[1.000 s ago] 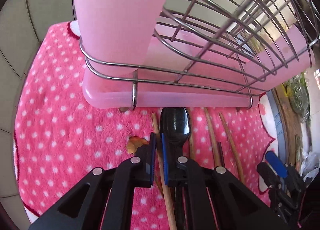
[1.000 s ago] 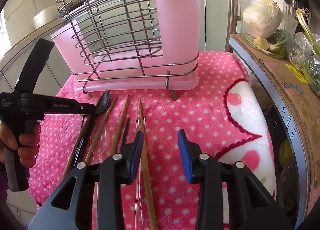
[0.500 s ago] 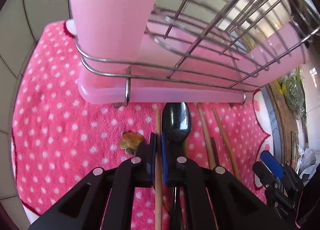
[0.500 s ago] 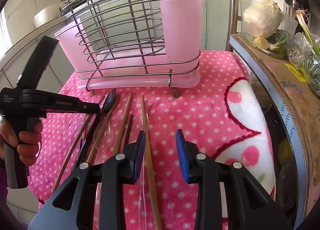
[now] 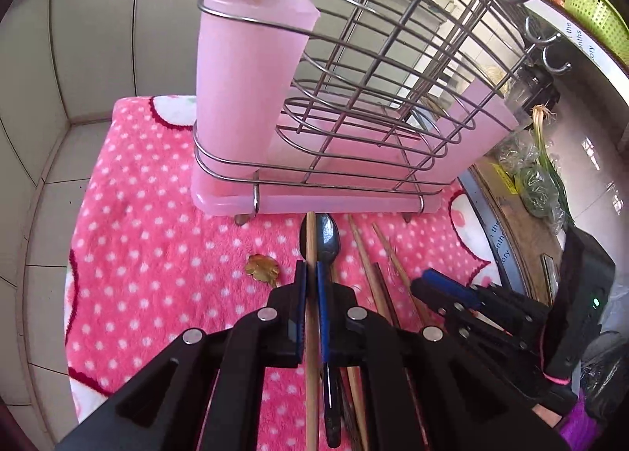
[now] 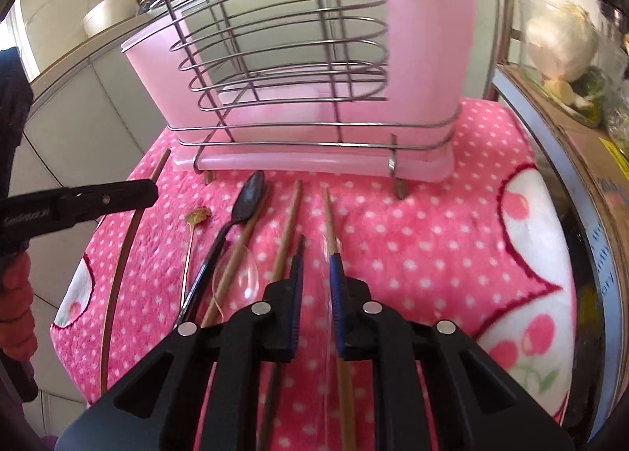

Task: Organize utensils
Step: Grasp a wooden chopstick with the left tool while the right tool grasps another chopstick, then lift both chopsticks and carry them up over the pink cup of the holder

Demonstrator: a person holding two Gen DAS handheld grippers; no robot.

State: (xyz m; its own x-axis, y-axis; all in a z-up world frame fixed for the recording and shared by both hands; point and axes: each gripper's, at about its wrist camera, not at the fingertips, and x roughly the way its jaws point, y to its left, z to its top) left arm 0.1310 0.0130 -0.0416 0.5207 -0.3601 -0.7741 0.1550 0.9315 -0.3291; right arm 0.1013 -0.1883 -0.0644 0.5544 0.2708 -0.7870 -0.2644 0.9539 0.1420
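Note:
My left gripper [image 5: 309,274] is shut on a wooden chopstick [image 5: 311,239] and holds it lifted above the pink dotted towel [image 5: 157,254]; in the right wrist view the chopstick [image 6: 118,278] hangs from it at the left. A black spoon [image 5: 324,242] lies under it. My right gripper [image 6: 315,266] is narrowly open, low over a clear plastic utensil [image 6: 325,294] and a wooden chopstick [image 6: 330,223]. The wire rack with pink cups [image 6: 298,97] stands behind; it also shows in the left wrist view [image 5: 251,89].
More chopsticks [image 6: 289,223], a clear spoon [image 6: 236,278] and a small gold-headed pick [image 6: 196,217] lie on the towel. A cardboard box with vegetables [image 6: 570,70] stands at the right. Tiled wall [image 5: 78,38] lies behind and to the left.
My left gripper rose and drew back from the rack with one chopstick in it. My right gripper moved forward, dropped lower and narrowed its gap over the clear utensil.

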